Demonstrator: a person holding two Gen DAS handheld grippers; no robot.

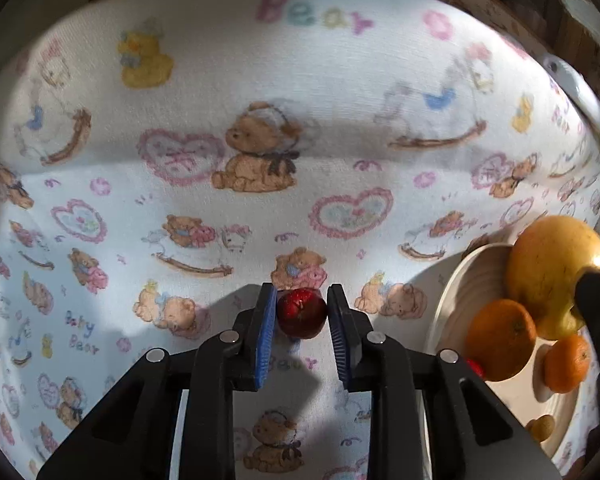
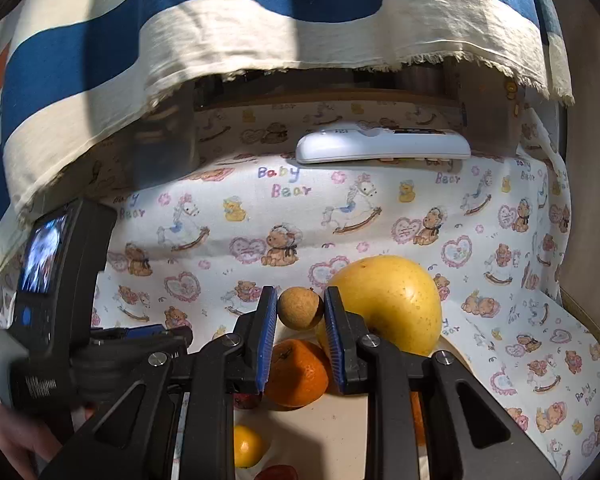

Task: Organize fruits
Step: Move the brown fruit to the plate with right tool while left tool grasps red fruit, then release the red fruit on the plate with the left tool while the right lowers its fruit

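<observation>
Two grippers work over a bench covered in a white cloth printed with teddy bears, hearts and rocking horses (image 1: 300, 80). Largest beside the jaws is a round cream plate (image 1: 476, 268), lying to the right of the left gripper's jaws and below the right gripper's jaws. On it sits a big yellow pear-shaped fruit (image 2: 392, 300), just right of the right jaws, its long axis tilted with the broad end up and away from the camera. Next in size, a round orange mandarin (image 2: 298, 372) lies just below the right jaws, its stem dimple turned up and toward the camera. A second, smaller orange mandarin (image 1: 567, 363) lies near it on the plate.

The right gripper (image 2: 301, 308) has its blue-padded jaws closed on a small round tan longan-like fruit (image 2: 300, 307), held above the plate with a short stem nub pointing up and right.

The left gripper (image 1: 302, 312) has its jaws closed narrowly around a small glossy dark-red round fruit (image 1: 302, 313), which rests on the cloth between the pads, its stem dimple facing up toward the camera; no long axis can be told.

Beyond the right jaws, well apart, a white remote control (image 2: 382, 145) lies crosswise, long axis left to right.
</observation>
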